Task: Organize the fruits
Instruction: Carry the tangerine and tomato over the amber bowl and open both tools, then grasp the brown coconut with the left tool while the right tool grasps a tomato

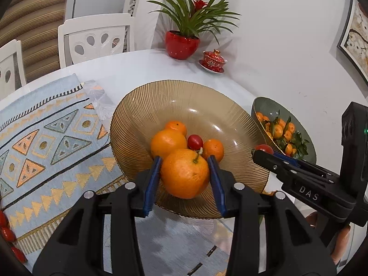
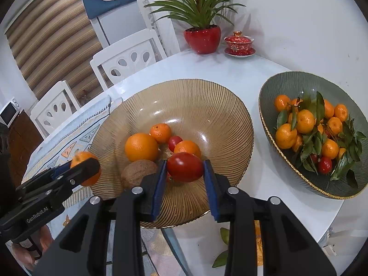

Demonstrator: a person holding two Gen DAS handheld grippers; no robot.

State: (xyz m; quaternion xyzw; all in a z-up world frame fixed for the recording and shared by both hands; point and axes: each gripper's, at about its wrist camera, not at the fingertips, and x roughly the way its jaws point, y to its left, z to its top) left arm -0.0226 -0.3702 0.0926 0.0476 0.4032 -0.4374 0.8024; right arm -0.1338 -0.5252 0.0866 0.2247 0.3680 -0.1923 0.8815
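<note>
Overhead, left tongs (image 1: 185,172) grip orange (image 1: 184,174), right tongs (image 2: 185,170) tomato (image 2: 185,166); white table (image 2: 241,73), patterned runner (image 1: 46,142).

"DAS" on right claw (image 1: 262,153); "GenRobot.AI" on left claw (image 2: 85,169)

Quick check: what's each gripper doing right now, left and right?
Left gripper: closed on a round orange with a green stem.
Right gripper: closed on a small glossy red oval tomato.

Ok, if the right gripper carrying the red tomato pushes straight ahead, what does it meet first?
Probably the small orange mandarin just beyond the red tomato held by the right gripper, inside the ribbed amber glass bowl; depth is unclear.
</note>
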